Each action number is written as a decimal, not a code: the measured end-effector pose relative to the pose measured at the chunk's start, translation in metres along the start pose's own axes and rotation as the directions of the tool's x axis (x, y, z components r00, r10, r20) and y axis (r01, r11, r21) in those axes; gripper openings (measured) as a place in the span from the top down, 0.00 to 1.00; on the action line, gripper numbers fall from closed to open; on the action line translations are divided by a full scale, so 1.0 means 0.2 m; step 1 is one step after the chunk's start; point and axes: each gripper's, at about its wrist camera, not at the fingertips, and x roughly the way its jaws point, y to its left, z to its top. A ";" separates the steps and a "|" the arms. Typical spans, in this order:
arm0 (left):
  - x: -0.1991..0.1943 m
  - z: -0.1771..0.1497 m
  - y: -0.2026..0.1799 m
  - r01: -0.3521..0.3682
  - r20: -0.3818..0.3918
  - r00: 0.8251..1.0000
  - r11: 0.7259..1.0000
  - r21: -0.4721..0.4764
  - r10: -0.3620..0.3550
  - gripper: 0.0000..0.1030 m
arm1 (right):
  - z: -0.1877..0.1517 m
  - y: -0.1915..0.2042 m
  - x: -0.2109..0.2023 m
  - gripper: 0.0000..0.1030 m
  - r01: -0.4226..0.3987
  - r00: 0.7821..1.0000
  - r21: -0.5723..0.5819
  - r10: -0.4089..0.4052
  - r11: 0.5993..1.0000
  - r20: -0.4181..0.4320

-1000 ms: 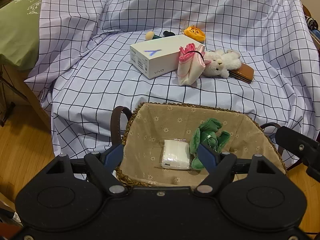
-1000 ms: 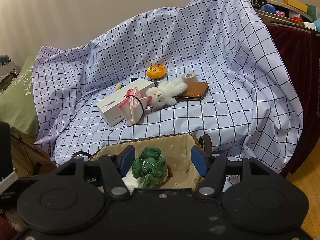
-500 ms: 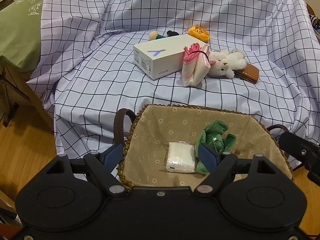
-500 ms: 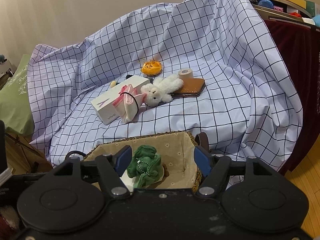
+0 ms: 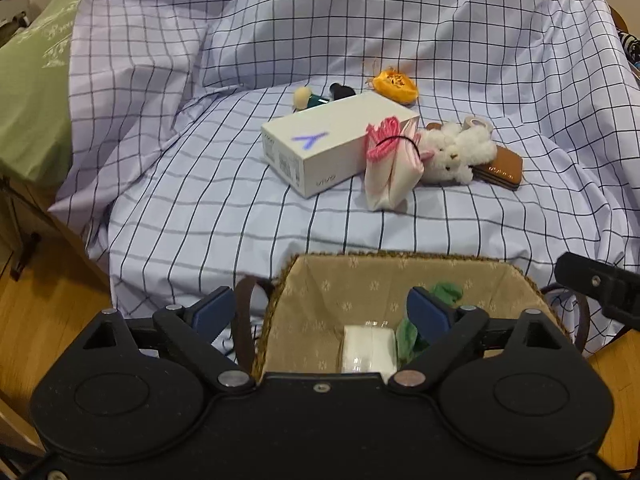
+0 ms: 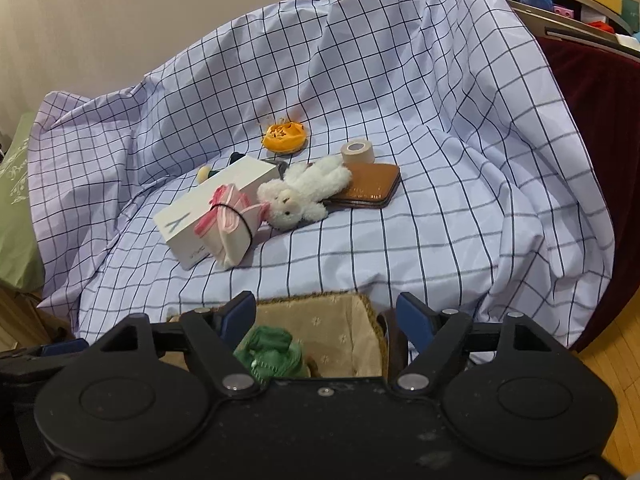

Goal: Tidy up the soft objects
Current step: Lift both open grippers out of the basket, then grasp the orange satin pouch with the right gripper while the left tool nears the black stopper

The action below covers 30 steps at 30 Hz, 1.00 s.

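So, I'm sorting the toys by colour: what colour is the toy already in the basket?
Green. The soft toy shows best in the right wrist view.

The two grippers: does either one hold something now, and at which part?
Nothing is held. The left gripper and the right gripper are both opening, empty, over the basket.

Covered seat in a warm-lit room

A checked sheet (image 6: 420, 92) drapes what may be a sofa; beige wall (image 6: 120, 12) upper left, wooden floor (image 5: 44, 300) lower left.
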 end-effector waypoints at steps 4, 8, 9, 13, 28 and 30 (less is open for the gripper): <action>0.05 0.07 -0.01 0.010 -0.003 1.000 1.000 0.021 -0.010 0.13 | 0.10 0.00 0.07 0.23 0.001 1.000 -0.003 -0.001 1.000 0.000; 0.11 0.15 -0.02 0.013 0.000 1.000 0.999 0.035 -0.013 0.13 | 0.22 0.02 0.15 0.22 0.001 1.000 -0.016 -0.001 1.000 0.012; 0.12 0.16 -0.02 0.012 0.001 1.000 0.999 0.038 -0.012 0.13 | 0.25 0.02 0.17 0.21 -0.004 1.000 -0.019 0.004 1.000 0.014; 0.18 0.24 -0.02 0.011 0.002 1.000 0.999 0.051 -0.011 0.13 | 0.38 0.04 0.27 0.19 -0.022 0.999 -0.033 0.023 0.999 0.030; 0.42 0.56 0.01 0.015 0.030 0.999 0.997 0.070 -0.017 0.13 | 0.92 0.23 0.80 0.03 -0.088 0.996 -0.111 0.090 0.990 0.012; 0.45 0.59 0.03 0.013 0.033 0.999 0.997 0.070 -0.016 0.13 | 0.99 0.25 0.90 0.03 -0.090 0.996 -0.117 0.090 0.989 -0.005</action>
